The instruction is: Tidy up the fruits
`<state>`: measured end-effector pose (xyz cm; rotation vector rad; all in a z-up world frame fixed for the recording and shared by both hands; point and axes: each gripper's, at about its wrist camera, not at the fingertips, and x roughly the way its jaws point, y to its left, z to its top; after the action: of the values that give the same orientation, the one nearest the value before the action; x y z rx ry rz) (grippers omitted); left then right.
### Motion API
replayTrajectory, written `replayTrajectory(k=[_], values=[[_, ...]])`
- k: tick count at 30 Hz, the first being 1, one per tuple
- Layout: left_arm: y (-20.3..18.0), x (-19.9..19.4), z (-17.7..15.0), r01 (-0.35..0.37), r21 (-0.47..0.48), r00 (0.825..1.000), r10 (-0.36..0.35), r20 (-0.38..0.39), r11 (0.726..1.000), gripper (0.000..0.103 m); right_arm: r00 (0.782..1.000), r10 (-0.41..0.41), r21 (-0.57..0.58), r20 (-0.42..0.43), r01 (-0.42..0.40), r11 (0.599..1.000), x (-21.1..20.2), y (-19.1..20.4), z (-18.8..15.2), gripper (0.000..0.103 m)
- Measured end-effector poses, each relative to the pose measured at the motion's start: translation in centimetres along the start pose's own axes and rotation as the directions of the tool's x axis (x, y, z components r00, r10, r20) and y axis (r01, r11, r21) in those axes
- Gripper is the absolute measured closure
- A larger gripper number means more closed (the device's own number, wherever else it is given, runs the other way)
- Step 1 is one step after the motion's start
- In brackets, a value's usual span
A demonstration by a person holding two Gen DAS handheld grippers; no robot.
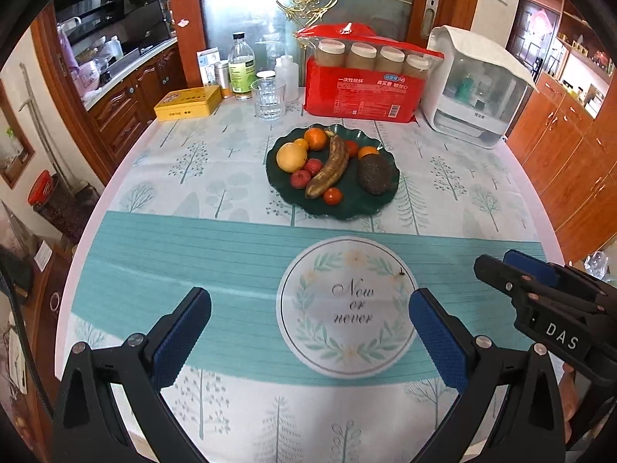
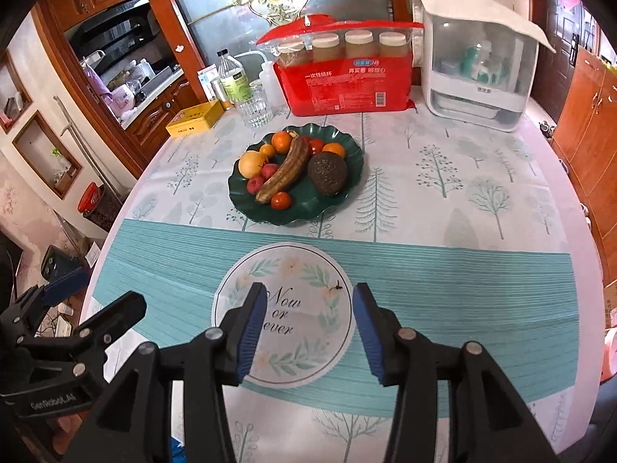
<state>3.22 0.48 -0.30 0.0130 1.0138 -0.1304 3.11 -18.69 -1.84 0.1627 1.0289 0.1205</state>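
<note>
Left wrist view: left gripper (image 1: 308, 328) above the tablecloth's "Now or never" medallion (image 1: 349, 306), jaws wide, nothing held; right gripper (image 1: 497, 266) enters at the right edge, apart from the fruit. Right wrist view: right gripper (image 2: 308, 326) with jaws parted, empty, over the same medallion; dark green plate (image 2: 347, 187) well ahead at table centre, holding banana (image 2: 283, 175), avocado (image 2: 327, 173), yellow pear-like fruit (image 2: 250, 164), oranges and small red fruits; red package (image 2: 347, 85) behind it
</note>
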Motion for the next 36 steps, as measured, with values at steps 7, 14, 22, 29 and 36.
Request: replayTrajectory(k=[7,14,22,29,36], values=[[-0.3,-2.5,-1.4,-0.011,-0.01,1.0,0.011,0.014,1.0,0.001,1.0,-0.007,-0.024,0.007,0.007,1.0,-2.0,0.6,-1.2,0.056],[-0.6,-3.4,-1.8,-0.016,0.034,1.0,0.015,0.021,0.999,0.001,0.999,-0.041,-0.023,0.035,0.042,0.999,-3.5,1.6,-1.9,0.056],[-1.1,-3.4,-2.3,0.007,0.066,1.0,-0.007,0.01,0.998,0.001,0.995,-0.082,-0.006,0.058,0.083,0.997,-4.4,2.3,-2.7,0.056],[-1.1,-3.9,-2.6,0.019,0.077,0.999,-0.021,0.023,0.997,0.001,0.995,-0.095,0.023,0.038,0.094,0.995,-4.5,2.2,-3.5,0.055],[-1.2,-3.9,-2.5,0.027,0.085,0.999,-0.029,0.023,0.996,0.001,0.993,-0.103,0.027,0.051,0.102,0.994,-4.9,2.6,-3.7,0.055]])
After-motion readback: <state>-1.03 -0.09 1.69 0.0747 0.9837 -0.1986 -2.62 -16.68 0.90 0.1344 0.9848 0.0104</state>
